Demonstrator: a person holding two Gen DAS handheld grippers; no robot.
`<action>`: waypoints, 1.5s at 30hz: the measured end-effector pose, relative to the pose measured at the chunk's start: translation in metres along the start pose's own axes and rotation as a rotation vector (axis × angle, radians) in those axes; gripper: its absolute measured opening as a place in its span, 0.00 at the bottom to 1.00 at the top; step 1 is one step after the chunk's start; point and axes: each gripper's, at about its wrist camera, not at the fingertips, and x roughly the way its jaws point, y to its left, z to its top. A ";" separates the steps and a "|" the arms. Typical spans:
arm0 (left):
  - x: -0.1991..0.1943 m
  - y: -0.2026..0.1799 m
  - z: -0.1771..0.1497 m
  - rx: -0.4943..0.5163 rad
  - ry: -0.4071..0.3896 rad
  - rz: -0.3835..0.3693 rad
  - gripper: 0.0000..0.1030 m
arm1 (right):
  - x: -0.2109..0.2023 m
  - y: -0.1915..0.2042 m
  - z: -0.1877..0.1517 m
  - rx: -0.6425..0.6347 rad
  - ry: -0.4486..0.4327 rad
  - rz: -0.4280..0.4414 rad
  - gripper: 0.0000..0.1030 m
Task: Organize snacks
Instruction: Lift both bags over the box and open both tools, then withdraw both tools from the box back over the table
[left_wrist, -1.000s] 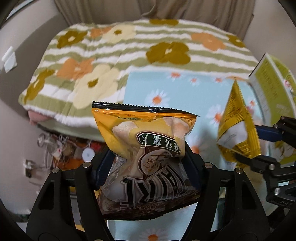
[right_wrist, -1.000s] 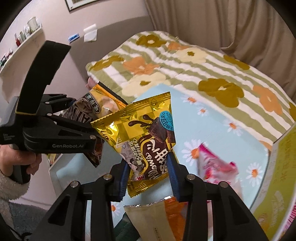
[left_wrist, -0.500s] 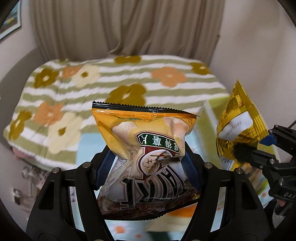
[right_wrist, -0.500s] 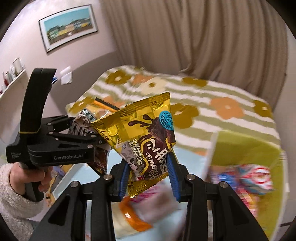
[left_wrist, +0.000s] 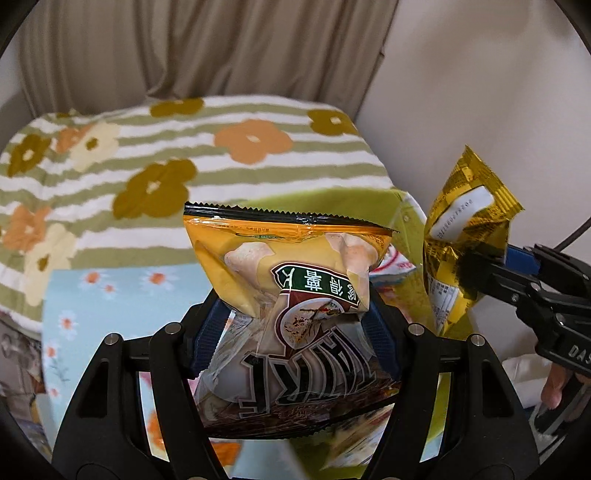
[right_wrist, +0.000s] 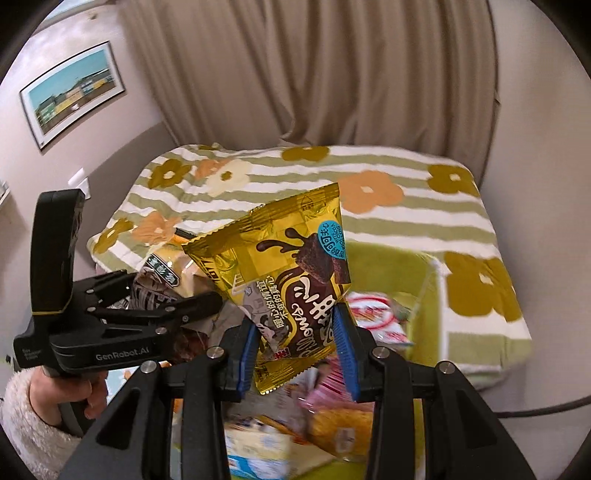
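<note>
Two tongs, left (left_wrist: 295, 332) and right (right_wrist: 297, 347), one snack packet (left_wrist: 291, 280) each.

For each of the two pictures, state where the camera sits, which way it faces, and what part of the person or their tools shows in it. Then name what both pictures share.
Left wrist: sits on the left gripper, faces the bed past its orange chip bag; the right gripper shows at right.
Right wrist: sits on the right gripper, faces the bed and curtain past its gold brownie packet; the left gripper and the person's left hand show at left.
Shared: both packets, the flowered blanket, the green box.
</note>
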 end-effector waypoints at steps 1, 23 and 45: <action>0.007 -0.005 0.001 0.004 0.010 -0.005 0.65 | -0.001 -0.005 -0.002 0.008 0.003 -0.004 0.34; -0.004 0.015 -0.016 0.087 0.013 0.020 1.00 | 0.006 -0.033 -0.034 0.181 0.080 -0.080 0.35; -0.099 0.080 -0.064 -0.072 -0.057 0.209 1.00 | -0.011 0.010 -0.032 -0.004 0.023 0.034 0.98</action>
